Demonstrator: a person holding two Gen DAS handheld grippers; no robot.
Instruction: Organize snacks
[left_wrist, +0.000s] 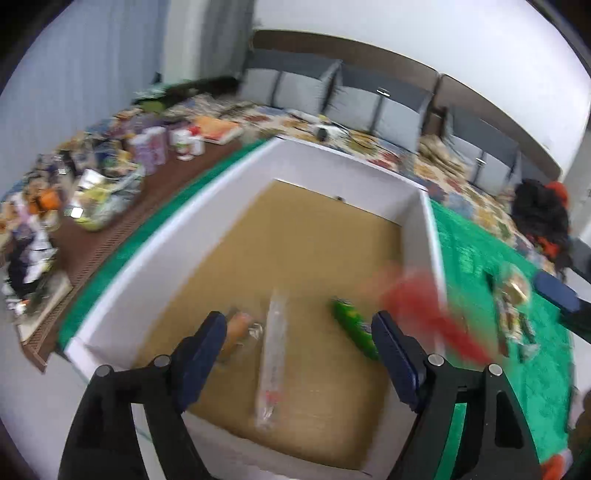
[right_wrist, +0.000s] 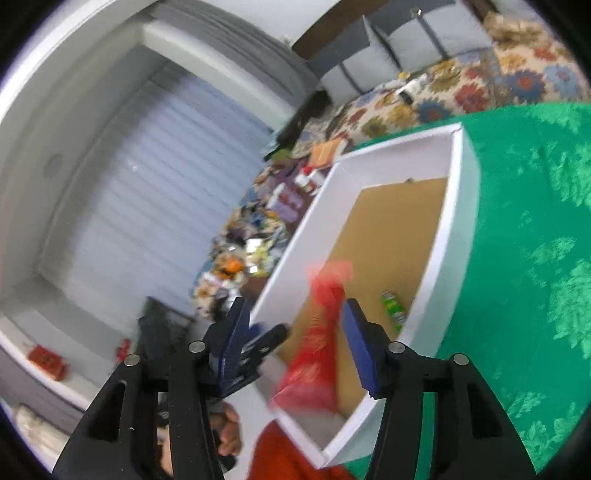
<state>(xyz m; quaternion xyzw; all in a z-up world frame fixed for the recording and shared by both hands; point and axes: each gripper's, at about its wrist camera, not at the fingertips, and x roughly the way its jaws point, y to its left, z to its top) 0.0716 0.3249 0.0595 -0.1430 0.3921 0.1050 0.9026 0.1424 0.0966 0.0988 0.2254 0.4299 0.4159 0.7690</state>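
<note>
A white box (left_wrist: 207, 210) with a brown cardboard floor sits on the green cloth; it also shows in the right wrist view (right_wrist: 439, 280). Inside lie a long clear packet (left_wrist: 273, 354), a green packet (left_wrist: 354, 328) (right_wrist: 394, 306) and a small orange snack (left_wrist: 238, 325). My left gripper (left_wrist: 299, 350) is open and empty above the box's near end. A blurred red snack packet (left_wrist: 432, 310) (right_wrist: 317, 350) is in the air over the box, between the fingers of my right gripper (right_wrist: 295, 339), which is open and not touching it.
The green cloth (left_wrist: 480, 258) (right_wrist: 524, 221) holds a clear bag of snacks (left_wrist: 513, 310) right of the box. A brown side table (left_wrist: 110, 236) at left is crowded with bottles and packets. A floral bed and grey cushions (left_wrist: 354, 96) lie behind.
</note>
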